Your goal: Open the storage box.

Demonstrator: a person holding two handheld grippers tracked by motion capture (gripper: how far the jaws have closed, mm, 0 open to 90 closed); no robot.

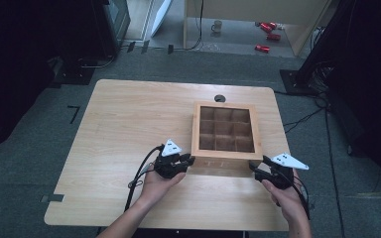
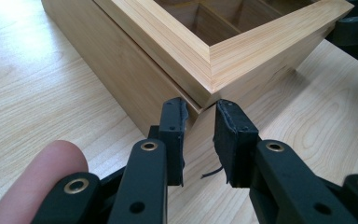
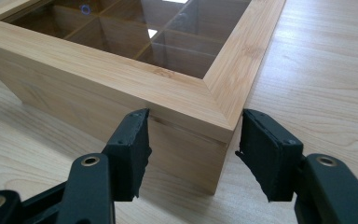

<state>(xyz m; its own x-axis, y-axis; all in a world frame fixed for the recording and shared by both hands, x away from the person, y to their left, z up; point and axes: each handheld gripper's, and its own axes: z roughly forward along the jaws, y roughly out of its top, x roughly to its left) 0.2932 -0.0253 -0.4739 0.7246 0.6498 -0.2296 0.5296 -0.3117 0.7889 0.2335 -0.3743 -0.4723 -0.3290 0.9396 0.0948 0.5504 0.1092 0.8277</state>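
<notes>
The wooden box sits right of centre on the table. The left gripper pinches its near-left corner; the right gripper straddles the near-right corner, not yet pressing — seemingly to lift the lid.

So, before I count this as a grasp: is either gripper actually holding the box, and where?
Left gripper seems to pinch the lid at its near-left corner; right gripper only straddles the near-right corner, not gripping.
</notes>
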